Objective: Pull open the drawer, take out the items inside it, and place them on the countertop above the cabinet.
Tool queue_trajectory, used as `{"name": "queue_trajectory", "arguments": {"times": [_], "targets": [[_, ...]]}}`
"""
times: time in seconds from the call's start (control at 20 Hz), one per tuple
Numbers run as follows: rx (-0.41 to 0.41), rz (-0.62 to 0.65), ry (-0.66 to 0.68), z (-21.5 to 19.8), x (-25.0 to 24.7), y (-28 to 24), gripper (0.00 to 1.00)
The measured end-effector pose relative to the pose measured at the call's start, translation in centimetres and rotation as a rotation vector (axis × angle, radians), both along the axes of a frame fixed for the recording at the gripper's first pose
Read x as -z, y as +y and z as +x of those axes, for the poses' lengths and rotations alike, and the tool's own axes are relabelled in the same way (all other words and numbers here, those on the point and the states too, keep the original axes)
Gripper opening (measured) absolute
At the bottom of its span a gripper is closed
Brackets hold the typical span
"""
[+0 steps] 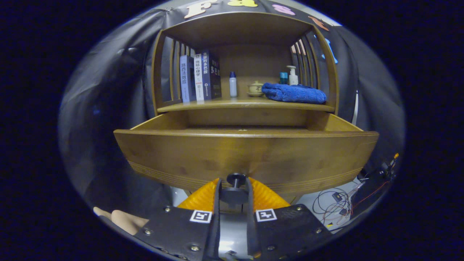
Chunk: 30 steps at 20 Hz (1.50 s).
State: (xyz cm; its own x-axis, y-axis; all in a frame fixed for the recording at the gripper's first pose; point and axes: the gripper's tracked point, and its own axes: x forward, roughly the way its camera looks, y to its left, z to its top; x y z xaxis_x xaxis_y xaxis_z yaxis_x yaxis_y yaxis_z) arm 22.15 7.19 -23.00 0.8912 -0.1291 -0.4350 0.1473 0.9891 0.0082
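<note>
The wooden drawer (246, 152) stands pulled out of the cabinet, and its tall front panel hides what lies inside. A dark round knob (235, 178) juts from the lower middle of that panel. My gripper (234, 185) sits right at the knob, one finger on each side of it, both pressing on its stem and disc. Above and behind the drawer runs the countertop (243, 105), a shelf framed by slatted sides.
On the countertop stand three books (199, 77) at the left, a small white bottle (233, 84), a little lidded pot (256, 88), a folded blue towel (294, 93) and a pump bottle (292, 75). Loose cables (337, 203) lie beside the cabinet. A hand (125, 220) shows beside my fingers.
</note>
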Motion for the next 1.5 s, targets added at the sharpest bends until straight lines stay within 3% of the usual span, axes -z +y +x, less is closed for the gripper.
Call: {"name": "queue_trajectory", "arguments": {"times": [0.4, 0.85, 1.2, 1.5], "targets": [[-0.010, 0.029, 0.009, -0.9, 0.0, 0.6, 0.30], [0.005, 0.119, 0.056, -3.7, -0.8, 0.9, 0.43], [-0.033, 0.175, -0.080, -6.5, -8.6, 1.7, 0.42], [-0.063, 0.109, -0.232, -2.5, -15.8, 0.9, 0.42]]}}
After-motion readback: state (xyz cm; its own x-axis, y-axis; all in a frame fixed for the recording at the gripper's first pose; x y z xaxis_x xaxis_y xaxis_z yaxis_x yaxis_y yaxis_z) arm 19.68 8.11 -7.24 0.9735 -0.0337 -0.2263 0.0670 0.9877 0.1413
